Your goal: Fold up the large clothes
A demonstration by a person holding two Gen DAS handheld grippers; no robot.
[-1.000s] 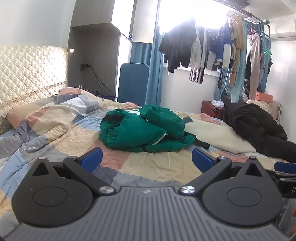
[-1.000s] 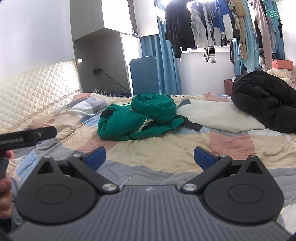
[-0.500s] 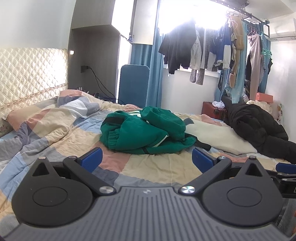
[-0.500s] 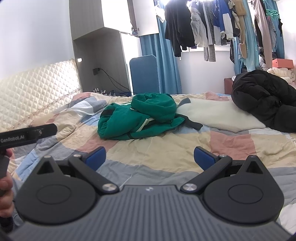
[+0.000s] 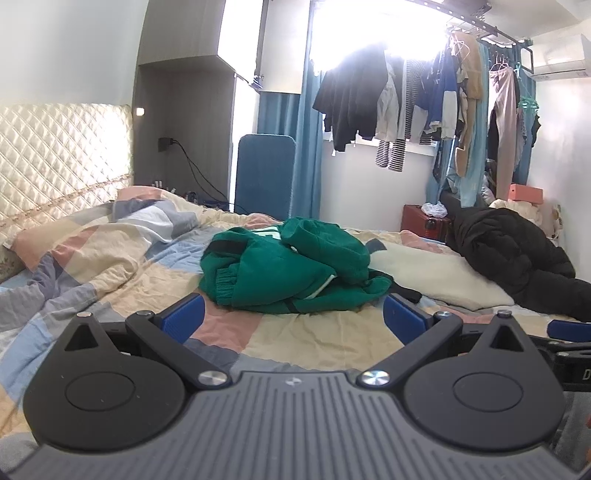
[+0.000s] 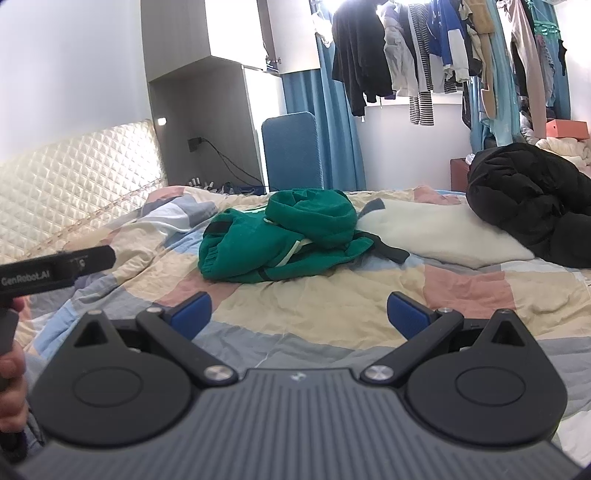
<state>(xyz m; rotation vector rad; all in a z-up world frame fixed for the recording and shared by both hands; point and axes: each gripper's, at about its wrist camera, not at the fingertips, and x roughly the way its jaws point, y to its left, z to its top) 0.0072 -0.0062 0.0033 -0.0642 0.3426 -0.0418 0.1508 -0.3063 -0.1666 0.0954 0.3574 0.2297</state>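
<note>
Green hoodie [image 5: 291, 269] crumpled mid-bed on the patchwork quilt [image 5: 325, 332], bare quilt between it and both wide-apart tongs [image 5: 293, 315] [image 6: 297, 312].

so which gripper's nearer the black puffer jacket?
Right. The right gripper has the black puffer jacket ahead to its right; the left gripper sits further left, beyond the right one. Both open, touching nothing.

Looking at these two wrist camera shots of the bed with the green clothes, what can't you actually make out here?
- Green garment: crumpled in both views, so its type and sleeves are hidden by its own folds.
- Black jacket: cut off by the right edge in the right wrist view.
- Near part of the quilt: hidden by the left gripper body in the left wrist view.
- Window: overexposed glare in the left wrist view.
</note>
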